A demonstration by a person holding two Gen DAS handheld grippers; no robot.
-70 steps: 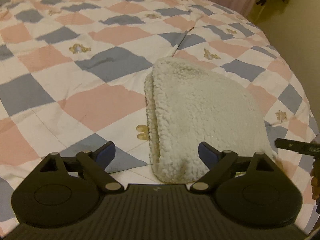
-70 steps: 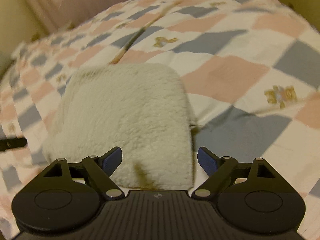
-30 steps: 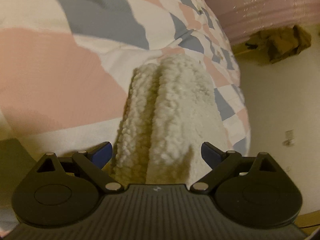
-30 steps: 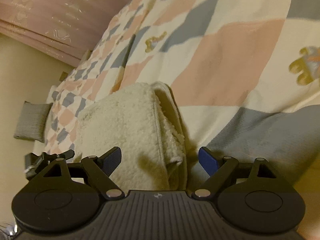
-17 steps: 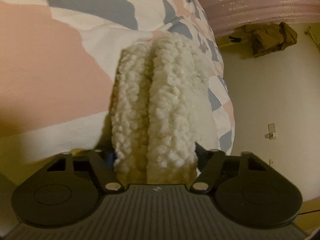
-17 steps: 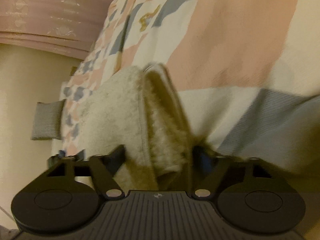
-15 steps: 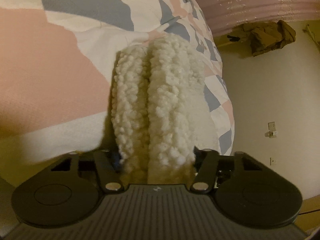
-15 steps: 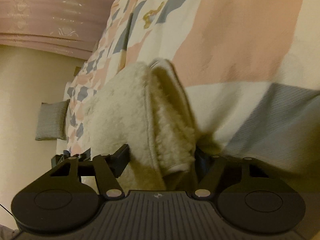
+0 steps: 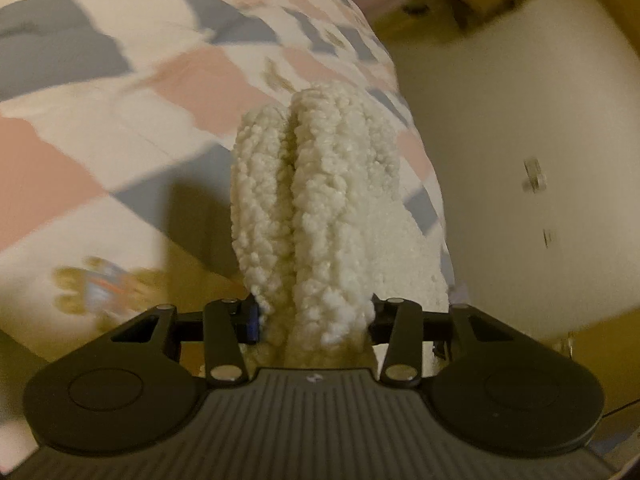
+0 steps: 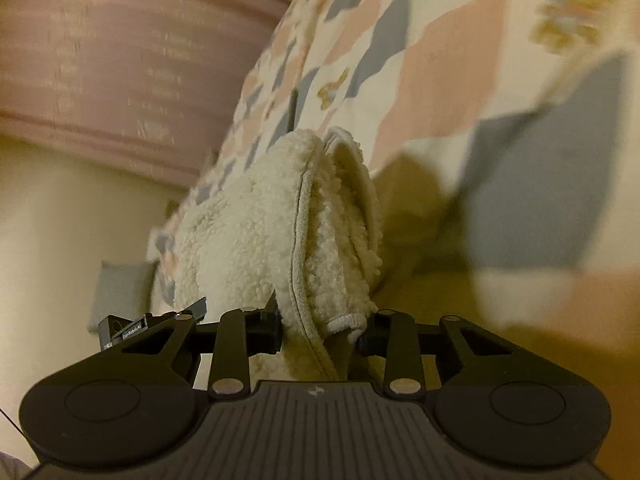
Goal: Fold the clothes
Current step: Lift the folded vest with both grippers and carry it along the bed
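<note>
Lifted since a second ago, the folded fleece garment (image 9: 320,200) now hangs clear of the checked quilt (image 9: 100,120), its lower edge hidden behind both tools. Left gripper (image 9: 314,318) and right gripper (image 10: 320,330) are closing, each clamping one end.

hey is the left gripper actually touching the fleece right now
Touching. The left wrist view shows the left gripper closing, both pads pressed into the folded fleece.

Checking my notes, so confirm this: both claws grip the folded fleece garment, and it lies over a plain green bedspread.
Wrong on the bedspread. Both wrist views show a quilt checked in pink, grey-blue and white, not plain green. The rest stands: the left claw and right claw are closing on the folded fleece garment.
</note>
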